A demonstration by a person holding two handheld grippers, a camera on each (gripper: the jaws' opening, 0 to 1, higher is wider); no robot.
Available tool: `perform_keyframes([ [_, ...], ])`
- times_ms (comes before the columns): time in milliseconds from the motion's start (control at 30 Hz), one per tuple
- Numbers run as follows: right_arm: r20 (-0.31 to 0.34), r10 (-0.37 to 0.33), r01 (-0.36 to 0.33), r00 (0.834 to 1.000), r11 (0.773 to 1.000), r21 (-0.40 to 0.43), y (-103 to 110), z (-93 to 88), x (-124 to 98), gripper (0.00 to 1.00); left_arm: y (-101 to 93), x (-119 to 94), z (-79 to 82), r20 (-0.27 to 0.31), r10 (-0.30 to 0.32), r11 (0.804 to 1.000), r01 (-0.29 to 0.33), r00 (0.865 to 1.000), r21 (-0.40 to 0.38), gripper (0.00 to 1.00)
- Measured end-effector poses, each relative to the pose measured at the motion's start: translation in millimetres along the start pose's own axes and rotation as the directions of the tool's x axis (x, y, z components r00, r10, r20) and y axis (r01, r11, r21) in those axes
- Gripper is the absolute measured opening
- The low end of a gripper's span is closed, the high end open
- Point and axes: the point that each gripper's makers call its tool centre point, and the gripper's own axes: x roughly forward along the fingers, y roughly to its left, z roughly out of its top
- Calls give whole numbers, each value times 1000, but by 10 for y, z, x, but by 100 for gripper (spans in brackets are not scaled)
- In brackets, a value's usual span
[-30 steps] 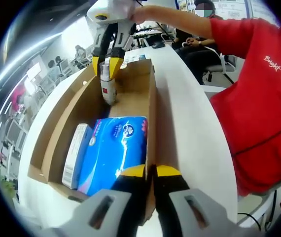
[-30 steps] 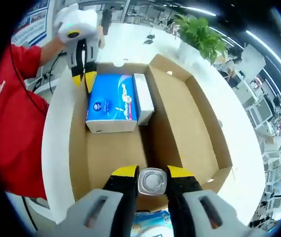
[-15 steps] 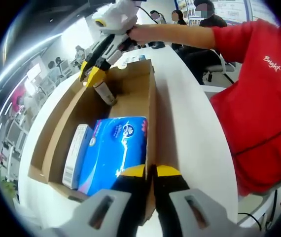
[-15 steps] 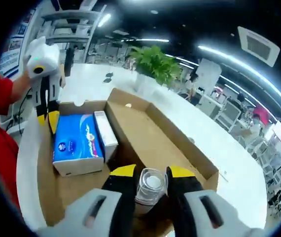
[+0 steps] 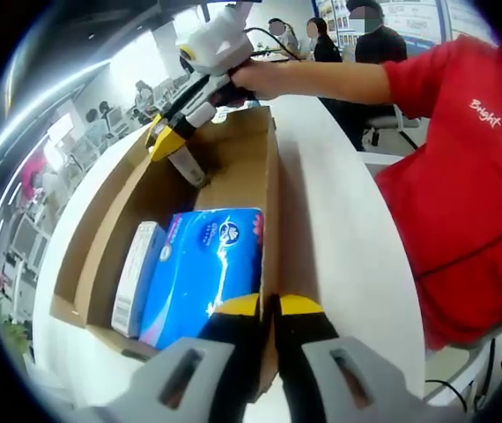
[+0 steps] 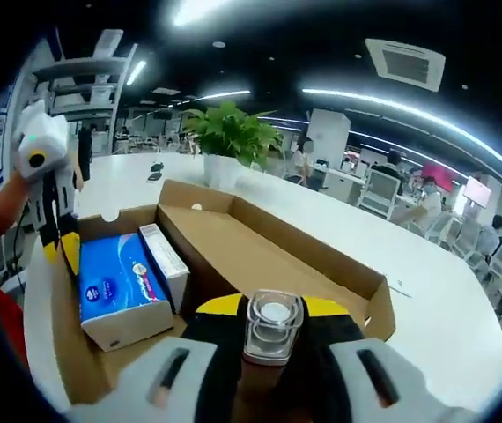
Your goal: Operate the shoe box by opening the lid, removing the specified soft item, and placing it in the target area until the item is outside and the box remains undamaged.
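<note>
Open shoe box [image 5: 260,189] on white table [image 5: 348,238]; near end cut off behind jaws. Blue tissue pack [image 5: 203,269] inside, 6 o'clock. Left gripper [image 5: 269,310] clamps box wall. Right gripper [image 6: 273,308] grips clear bottle [image 6: 271,328], base hidden; left gripper view shows bottle tilted.

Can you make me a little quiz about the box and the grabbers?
1. True or false: the right gripper holds a clear bottle.
2. The blue tissue pack lies: A) on the table, B) inside the cardboard box, C) in a jaw.
3. Fill in: the left gripper pinches the box's ____.

Key: 1 true; 2 B; 3 wall.
</note>
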Motion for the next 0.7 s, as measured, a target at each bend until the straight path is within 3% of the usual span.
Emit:
perform_keyframes([
  [67, 7, -4, 4, 1000, 999, 44, 17, 6, -28, 21, -1, 0, 1, 1, 1, 1000, -1, 1000, 2, 5],
  [200, 79, -30, 27, 996, 999, 39, 70, 183, -140, 21, -6, 0, 7, -2, -3, 1000, 3, 1000, -1, 5],
  [700, 129, -52, 46, 990, 998, 48, 125, 496, -454, 21, -8, -3, -3, -10, -20, 1000, 20, 1000, -12, 4],
])
